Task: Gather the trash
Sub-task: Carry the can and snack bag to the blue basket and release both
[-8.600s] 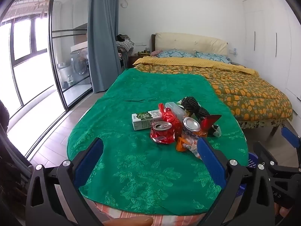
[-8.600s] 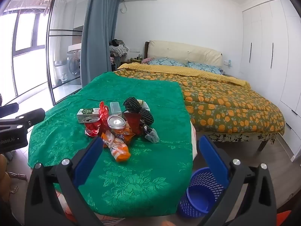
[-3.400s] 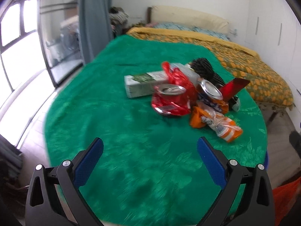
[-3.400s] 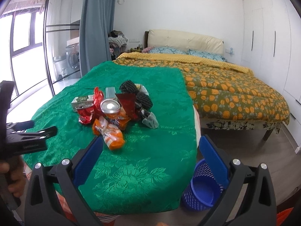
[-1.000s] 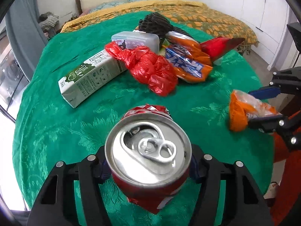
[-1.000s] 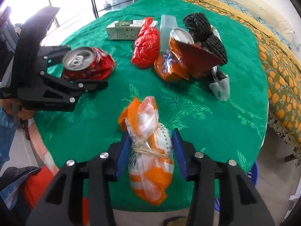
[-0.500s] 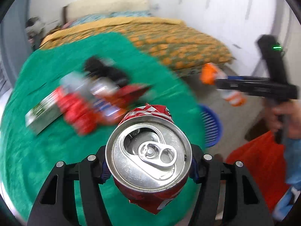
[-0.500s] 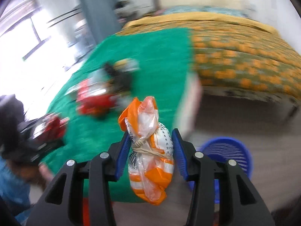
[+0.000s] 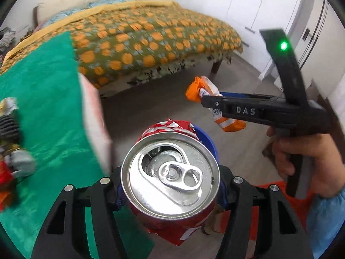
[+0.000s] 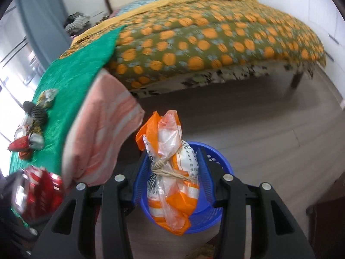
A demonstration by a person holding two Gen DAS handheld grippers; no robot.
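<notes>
Item one: our left claw (image 9: 170, 185), closed on a crushed red can (image 9: 170, 179), pads pressed to its sides, lid and pull tab facing the camera. We hold it in the air beside the bench (image 9: 43, 112) edge, over the floor (image 9: 151, 108); a sliver of the blue basket (image 9: 207, 140) shows just behind the can.

Item two: our right claw (image 10: 172, 172), closed on an orange bag (image 10: 172, 168), a knotted orange-and-white plastic bundle tied with string. We hold it over the basket (image 10: 217, 207), which stands on the floor near the bench corner. In the left view the right claw (image 9: 210, 101) is gripped by a hand (image 9: 301, 161) in a blue sleeve.

Item three: bench under green cloth, pink striped cloth (image 10: 103, 133) hanging at its edge. Remaining trash (image 10: 32, 129) lies on it, blurred: a black mesh piece, a silver can top, red and grey wrappers.

Item four: bed (image 10: 215, 38) with orange-dotted cover, behind.
</notes>
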